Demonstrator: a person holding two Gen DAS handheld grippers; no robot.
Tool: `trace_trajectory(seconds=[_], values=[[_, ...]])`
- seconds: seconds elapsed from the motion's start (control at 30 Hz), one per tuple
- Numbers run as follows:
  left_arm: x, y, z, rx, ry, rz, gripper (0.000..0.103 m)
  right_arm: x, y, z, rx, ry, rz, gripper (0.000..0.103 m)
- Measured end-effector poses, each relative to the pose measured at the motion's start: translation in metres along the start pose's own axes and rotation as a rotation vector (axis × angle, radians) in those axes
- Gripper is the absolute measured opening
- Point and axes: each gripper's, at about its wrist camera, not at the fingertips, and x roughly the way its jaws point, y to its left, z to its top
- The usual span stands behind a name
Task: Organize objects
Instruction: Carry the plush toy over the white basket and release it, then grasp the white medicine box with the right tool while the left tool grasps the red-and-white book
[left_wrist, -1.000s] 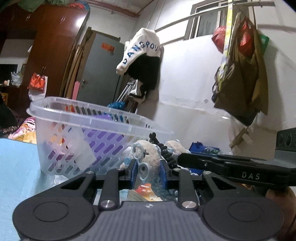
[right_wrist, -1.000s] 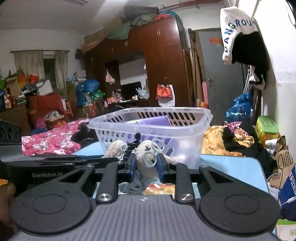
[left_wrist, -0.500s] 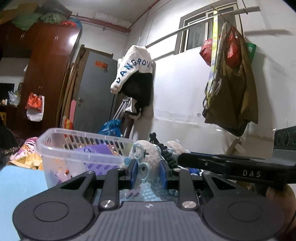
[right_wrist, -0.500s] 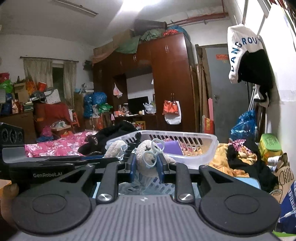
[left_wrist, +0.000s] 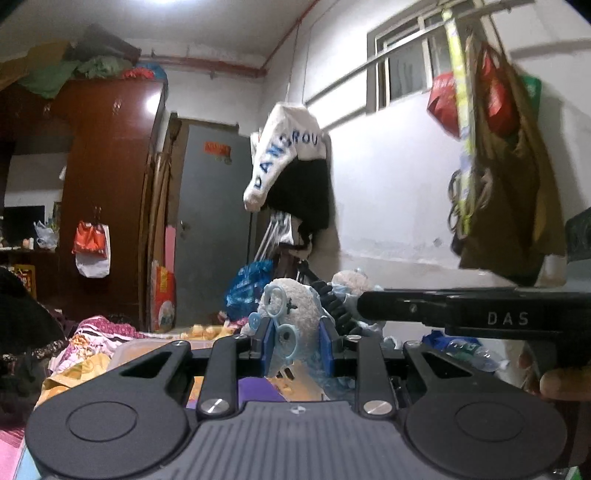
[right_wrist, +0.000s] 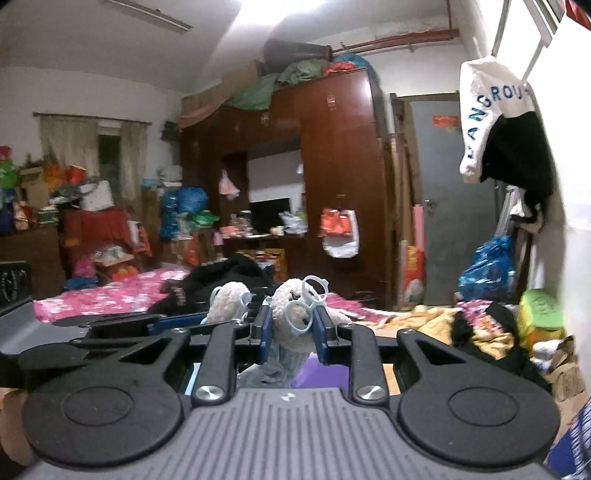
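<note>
A beige plush toy with light-blue plastic glasses (left_wrist: 295, 314) is held up in the air by both grippers. My left gripper (left_wrist: 295, 341) is shut on it between its blue pads. My right gripper (right_wrist: 293, 326) is shut on the same plush toy (right_wrist: 291, 310). The right gripper's black body (left_wrist: 461, 314) crosses the left wrist view at right. The clear plastic basket (left_wrist: 147, 347) shows only as a rim low in the left wrist view, with a purple object (left_wrist: 255, 391) inside. The purple object (right_wrist: 317, 373) also shows below the toy in the right wrist view.
A wardrobe (right_wrist: 332, 184) and a grey door (left_wrist: 210, 229) stand at the back. Clothes hang on the white wall (left_wrist: 295, 177). Bags hang at right (left_wrist: 498, 166). A pink bedspread (right_wrist: 110, 291) and piled clothes (right_wrist: 480, 332) lie around.
Both grippers rose with the plush toy. The basket dropped from filling the view to just a rim below the fingers.
</note>
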Motion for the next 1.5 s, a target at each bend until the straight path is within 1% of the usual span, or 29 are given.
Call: trace_trajectory(seconds=[0.13, 0.23, 0.3, 0.33, 0.37, 0.4, 0.43, 0.47, 0.5, 0.53, 0.6, 0.7, 0.77, 0.8, 0.87, 0.93, 1.0, 1.07, 1.13, 1.2, 1.27, 1.33, 1.4, 1.43, 1.47, 1.5], values=[[0.039, 0.008, 0.004, 0.041, 0.056, 0.028, 0.03, 0.028, -0.018, -0.002, 0.002, 0.033, -0.05, 0.026], [0.057, 0.006, -0.003, 0.095, 0.072, 0.075, 0.03, 0.046, -0.028, -0.012, 0.025, 0.057, -0.07, 0.026], [0.064, 0.005, -0.009, 0.118, 0.086, 0.086, 0.035, 0.053, -0.028, -0.02, 0.021, 0.068, -0.079, 0.027], [0.067, 0.005, -0.013, 0.128, 0.083, 0.103, 0.037, 0.055, -0.027, -0.024, 0.017, 0.075, -0.092, 0.032], [0.067, 0.005, -0.014, 0.133, 0.078, 0.133, 0.043, 0.056, -0.027, -0.026, 0.017, 0.079, -0.111, 0.037], [0.066, 0.008, -0.015, 0.129, 0.068, 0.16, 0.057, 0.057, -0.026, -0.028, 0.017, 0.082, -0.14, 0.053], [0.061, 0.011, -0.017, 0.118, 0.048, 0.174, 0.066, 0.055, -0.026, -0.029, 0.02, 0.092, -0.182, 0.074], [0.053, 0.015, -0.017, 0.099, 0.022, 0.175, 0.08, 0.049, -0.027, -0.031, 0.027, 0.086, -0.206, 0.084], [0.044, 0.019, -0.018, 0.073, -0.001, 0.169, 0.083, 0.04, -0.027, -0.033, 0.033, 0.062, -0.207, 0.099], [0.034, 0.024, -0.018, 0.042, -0.009, 0.157, 0.083, 0.025, -0.028, -0.036, 0.037, 0.03, -0.192, 0.103], [0.016, 0.03, -0.021, -0.017, -0.007, 0.127, 0.083, -0.001, -0.029, -0.043, 0.055, 0.009, -0.169, 0.103], [-0.015, 0.027, -0.038, -0.06, 0.031, 0.085, 0.083, -0.041, -0.031, -0.064, 0.117, 0.04, -0.14, 0.103], [-0.028, 0.017, -0.059, -0.036, 0.075, 0.021, 0.083, -0.071, -0.027, -0.091, 0.147, 0.053, -0.125, 0.103], [-0.032, 0.013, -0.07, -0.023, 0.097, 0.005, 0.083, -0.086, -0.023, -0.109, 0.16, 0.055, -0.108, 0.103], [-0.031, 0.004, -0.088, 0.004, 0.148, -0.033, 0.083, -0.102, -0.015, -0.137, 0.175, 0.078, -0.078, 0.103], [-0.024, -0.001, -0.099, 0.016, 0.211, -0.079, 0.083, -0.111, -0.007, -0.159, 0.198, 0.078, -0.08, 0.103], [-0.014, -0.004, -0.105, 0.021, 0.255, -0.103, 0.083, -0.115, 0.005, -0.172, 0.206, 0.09, -0.074, 0.103], [-0.003, -0.002, -0.11, 0.002, 0.296, -0.118, 0.083, -0.118, 0.017, -0.178, 0.196, 0.066, -0.058, 0.103], [0.007, 0.0, -0.112, -0.026, 0.334, -0.143, 0.083, -0.11, 0.026, -0.175, 0.146, 0.09, -0.069, 0.103], [0.018, 0.0, -0.115, -0.046, 0.367, -0.158, 0.083, -0.104, 0.034, -0.176, 0.102, 0.121, -0.099, 0.103], [0.026, -0.002, -0.118, -0.066, 0.394, -0.163, 0.083, -0.101, 0.035, -0.179, 0.114, 0.13, -0.094, 0.103], [0.033, -0.004, -0.123, -0.062, 0.424, -0.181, 0.083, -0.1, 0.036, -0.181, 0.105, 0.134, -0.105, 0.103], [0.041, -0.008, -0.126, -0.061, 0.455, -0.183, 0.083, -0.099, 0.037, -0.181, 0.093, 0.14, -0.121, 0.103], [0.044, -0.009, -0.127, -0.061, 0.468, -0.191, 0.083, -0.099, 0.037, -0.181, 0.095, 0.141, -0.115, 0.103], [0.048, -0.01, -0.129, -0.06, 0.48, -0.197, 0.082, -0.099, 0.037, -0.181, 0.1, 0.141, -0.105, 0.102], [0.049, -0.01, -0.131, -0.061, 0.487, -0.2, 0.081, -0.1, 0.037, -0.183, 0.104, 0.137, -0.102, 0.099]])
